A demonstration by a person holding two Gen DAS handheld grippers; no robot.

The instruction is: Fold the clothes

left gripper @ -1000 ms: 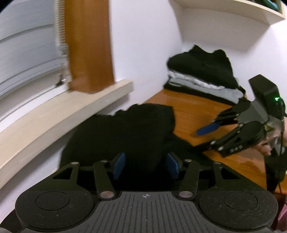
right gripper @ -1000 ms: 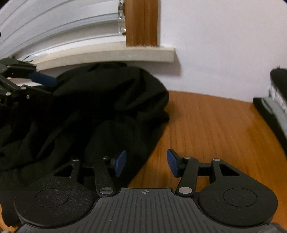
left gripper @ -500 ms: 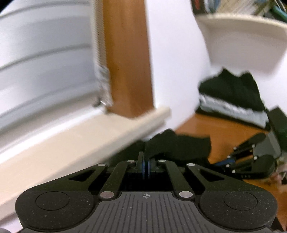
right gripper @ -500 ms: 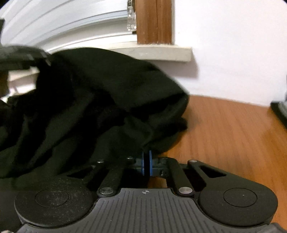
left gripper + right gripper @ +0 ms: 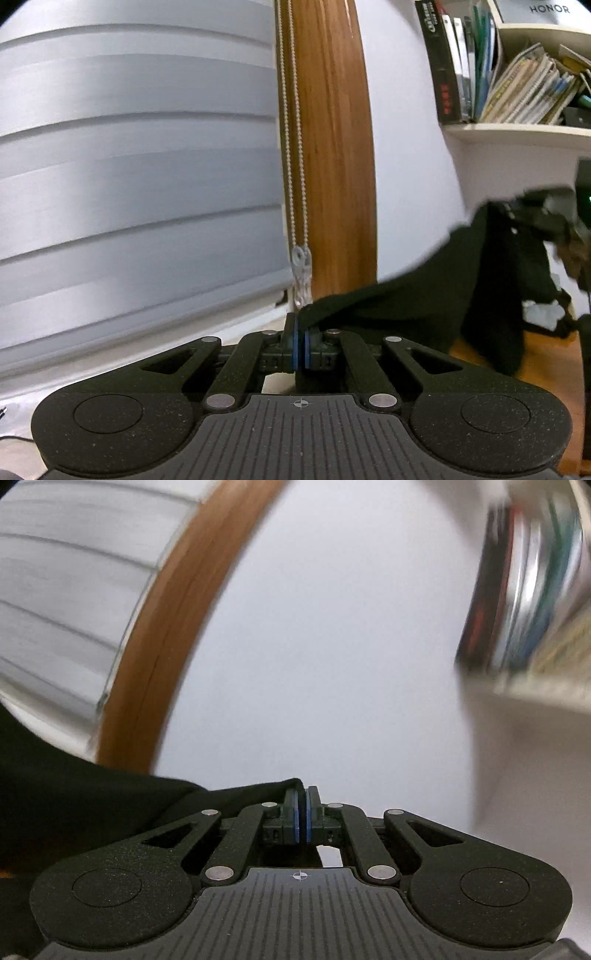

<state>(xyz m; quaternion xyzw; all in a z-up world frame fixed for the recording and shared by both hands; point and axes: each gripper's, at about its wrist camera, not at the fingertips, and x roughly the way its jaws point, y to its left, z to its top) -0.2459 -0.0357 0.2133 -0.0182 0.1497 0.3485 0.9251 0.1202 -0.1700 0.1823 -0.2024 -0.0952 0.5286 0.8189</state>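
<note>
The black garment (image 5: pixel 424 306) was found lifted off the wooden table (image 5: pixel 543 354), stretched between the two tools and hanging in front of the white wall to the right of the wooden window frame (image 5: pixel 328 147). One edge was pinched between the pressed-together pads of the left gripper (image 5: pixel 300 345), just below and right of the foot of that frame. From there the cloth rose rightward to the right gripper (image 5: pixel 532 210), seen blurred well to the right of the frame; in its own view the right gripper (image 5: pixel 303 819) was likewise pressed together on a fold of the garment (image 5: pixel 92 805). It was judged that two separated edge points were held high so that the cloth would hang open and its shape be found before folding. A bead chain (image 5: pixel 295 147) was noted hanging against the frame's left side, beside the white blind (image 5: pixel 129 147). On the shelf (image 5: pixel 517 129), up and right of the frame, books (image 5: pixel 480 62) were stood; the word "HONOR" (image 5: pixel 546 9) was read on a box above them. Spine lettering could not be read.
</note>
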